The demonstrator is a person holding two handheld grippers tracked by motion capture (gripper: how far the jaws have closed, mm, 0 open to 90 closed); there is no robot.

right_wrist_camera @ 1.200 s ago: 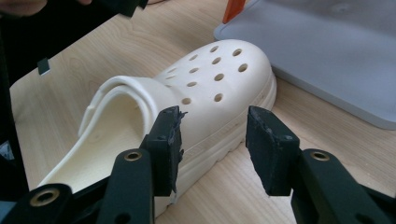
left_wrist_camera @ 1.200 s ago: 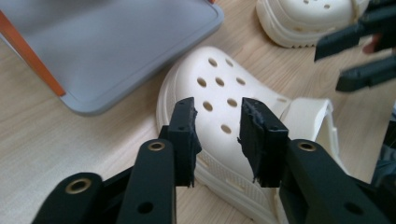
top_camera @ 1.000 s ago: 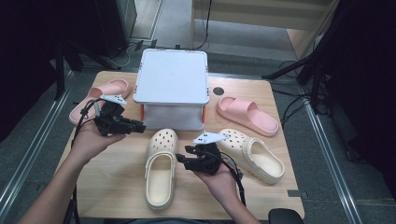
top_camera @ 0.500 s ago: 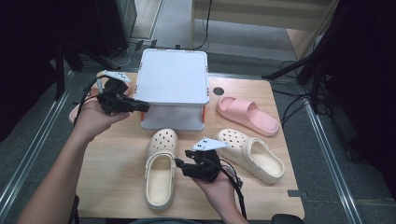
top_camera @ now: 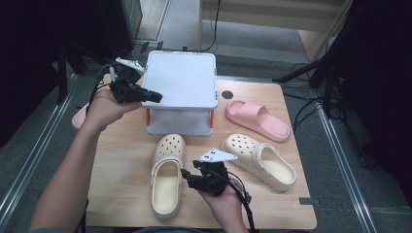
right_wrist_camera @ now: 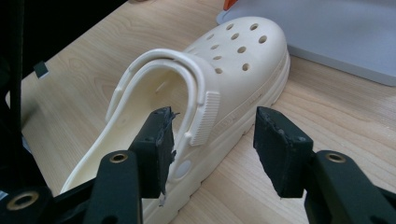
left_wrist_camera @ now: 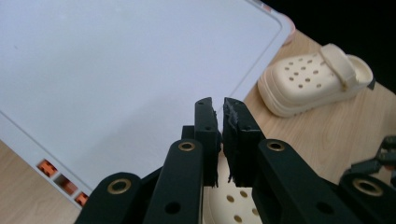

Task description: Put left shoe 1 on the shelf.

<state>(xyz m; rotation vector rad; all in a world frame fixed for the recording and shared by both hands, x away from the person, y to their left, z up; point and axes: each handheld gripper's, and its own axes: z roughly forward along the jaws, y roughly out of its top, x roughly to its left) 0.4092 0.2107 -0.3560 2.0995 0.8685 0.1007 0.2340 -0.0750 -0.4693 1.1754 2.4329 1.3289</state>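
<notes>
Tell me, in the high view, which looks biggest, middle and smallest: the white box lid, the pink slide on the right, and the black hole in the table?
1. White box lid, clearly the largest.
2. Pink slide, about a third of the lid's width.
3. Black hole, just a small dot.

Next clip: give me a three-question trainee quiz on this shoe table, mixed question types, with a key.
1. True or false: the right gripper has its jaws clamped on the pink slide.
2. Multiple choice: the left gripper is over A) the white box lid, B) a cream clog, C) bare table.
3. Fill in: the cream clog at the right gripper's jaws lies to the ___ of the other cream clog in the high view.

Key
1. False: the jaws stand open around the cream clog's side wall and strap, having just been opening.
2. A; its jaws, just closing, are nearly together with nothing between.
3. Left.
</notes>
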